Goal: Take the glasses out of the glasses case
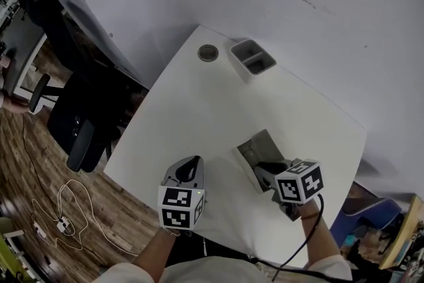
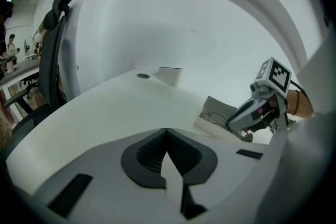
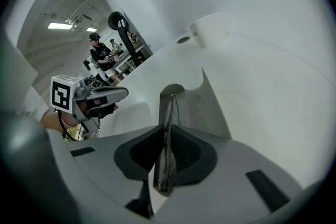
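Thin wire-framed glasses [image 3: 167, 131], seen edge-on, are pinched between the right gripper's [image 1: 265, 171] jaws at the open glasses case [image 1: 257, 144]. The head view hides them. The left gripper [image 1: 191, 166] is beside the case, its jaws together on nothing.

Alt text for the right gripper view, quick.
The right hand-held gripper is shut on the glasses, edge-on between its jaws, with the open grey case beyond on a white table. The left hand-held gripper is at left.
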Demonstrator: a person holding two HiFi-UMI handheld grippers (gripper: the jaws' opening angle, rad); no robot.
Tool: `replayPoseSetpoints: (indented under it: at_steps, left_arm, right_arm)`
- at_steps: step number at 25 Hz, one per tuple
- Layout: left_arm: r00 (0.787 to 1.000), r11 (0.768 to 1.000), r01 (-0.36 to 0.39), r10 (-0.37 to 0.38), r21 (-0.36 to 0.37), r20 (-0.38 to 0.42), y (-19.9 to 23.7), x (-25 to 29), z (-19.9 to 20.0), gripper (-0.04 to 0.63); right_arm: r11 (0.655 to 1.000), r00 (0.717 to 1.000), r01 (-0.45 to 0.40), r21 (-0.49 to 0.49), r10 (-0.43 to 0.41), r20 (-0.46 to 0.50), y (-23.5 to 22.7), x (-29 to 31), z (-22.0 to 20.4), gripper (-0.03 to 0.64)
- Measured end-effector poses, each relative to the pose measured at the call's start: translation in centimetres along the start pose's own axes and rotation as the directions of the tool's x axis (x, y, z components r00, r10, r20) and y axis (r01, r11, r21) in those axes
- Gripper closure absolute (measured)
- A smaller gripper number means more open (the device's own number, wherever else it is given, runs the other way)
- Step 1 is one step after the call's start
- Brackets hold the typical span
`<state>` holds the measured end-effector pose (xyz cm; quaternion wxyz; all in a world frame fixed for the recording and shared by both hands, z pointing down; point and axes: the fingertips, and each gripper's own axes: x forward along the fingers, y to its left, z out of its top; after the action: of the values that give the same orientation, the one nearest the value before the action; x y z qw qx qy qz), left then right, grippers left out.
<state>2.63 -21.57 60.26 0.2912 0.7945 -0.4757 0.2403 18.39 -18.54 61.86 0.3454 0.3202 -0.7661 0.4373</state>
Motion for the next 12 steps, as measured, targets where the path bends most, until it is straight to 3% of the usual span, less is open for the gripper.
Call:
replayPoseSetpoints:
  at_steps: [12]
  left_arm:
    - [1.0, 1.0, -0.001, 0.001, 0.006, 0.002, -0.25, -0.2, -0.1, 0.591]
  right_arm:
    - [0.999, 0.998, -0.011, 0.035, 0.009, 0.057, -0.21, -0.95, 0.64, 0.572]
